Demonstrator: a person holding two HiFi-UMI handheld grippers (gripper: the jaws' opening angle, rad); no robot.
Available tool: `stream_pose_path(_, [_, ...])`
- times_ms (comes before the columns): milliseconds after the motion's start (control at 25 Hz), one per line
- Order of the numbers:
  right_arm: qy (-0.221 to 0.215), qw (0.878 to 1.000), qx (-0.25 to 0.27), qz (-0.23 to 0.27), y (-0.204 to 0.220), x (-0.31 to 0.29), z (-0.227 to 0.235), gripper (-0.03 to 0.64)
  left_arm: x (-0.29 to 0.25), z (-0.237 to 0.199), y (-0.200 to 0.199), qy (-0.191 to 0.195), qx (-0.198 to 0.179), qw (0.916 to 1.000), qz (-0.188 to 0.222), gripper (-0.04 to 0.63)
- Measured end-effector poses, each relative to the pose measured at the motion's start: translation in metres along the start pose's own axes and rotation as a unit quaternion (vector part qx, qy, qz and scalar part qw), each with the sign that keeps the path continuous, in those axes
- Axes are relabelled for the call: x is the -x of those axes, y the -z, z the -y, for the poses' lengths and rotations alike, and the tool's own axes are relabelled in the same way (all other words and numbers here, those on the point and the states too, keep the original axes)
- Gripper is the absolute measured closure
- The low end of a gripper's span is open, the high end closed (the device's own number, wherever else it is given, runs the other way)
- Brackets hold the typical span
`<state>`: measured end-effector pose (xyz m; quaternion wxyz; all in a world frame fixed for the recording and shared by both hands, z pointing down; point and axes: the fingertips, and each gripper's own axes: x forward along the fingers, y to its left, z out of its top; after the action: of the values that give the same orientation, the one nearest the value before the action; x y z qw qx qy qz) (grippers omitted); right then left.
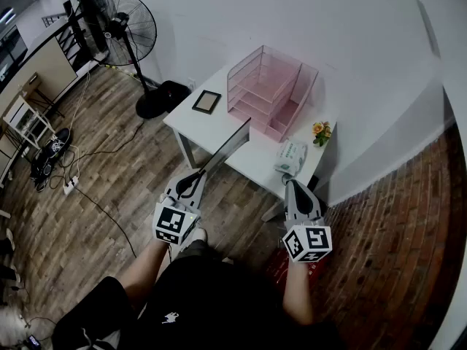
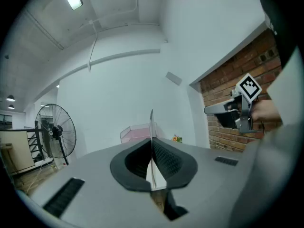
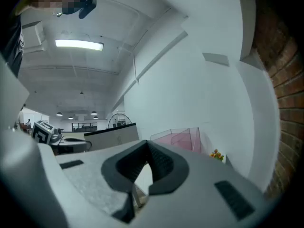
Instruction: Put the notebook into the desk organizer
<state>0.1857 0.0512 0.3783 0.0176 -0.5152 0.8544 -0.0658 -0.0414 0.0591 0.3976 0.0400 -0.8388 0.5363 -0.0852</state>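
Observation:
My left gripper (image 1: 197,176) is shut on a thin grey notebook (image 1: 228,145), which it holds edge-on, slanting up over the near edge of the white table (image 1: 211,126). In the left gripper view the notebook (image 2: 151,125) stands as a thin vertical sheet between the pads of that gripper (image 2: 152,148). The pink desk organizer (image 1: 267,90) stands at the back of the table, beyond the notebook's far end, and also shows past the jaws (image 2: 135,132) (image 3: 183,138). My right gripper (image 1: 292,184) hovers near the table's right front corner, its jaws (image 3: 147,148) shut with nothing in them.
On the table lie a dark picture frame (image 1: 206,101), a tissue pack (image 1: 290,156) and a small flower pot (image 1: 321,130). A standing fan (image 1: 119,28) is on the wood floor at the left. A brick wall (image 1: 394,217) runs along the right.

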Motion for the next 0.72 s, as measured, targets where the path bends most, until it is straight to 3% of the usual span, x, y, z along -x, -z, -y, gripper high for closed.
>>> stream_pose_path(720, [-0.01,1.0,-0.023,0.008,0.006,0.021,0.001,0.615,0.01,0.013,0.001,-0.009,-0.001,1.0,0.0,0.586])
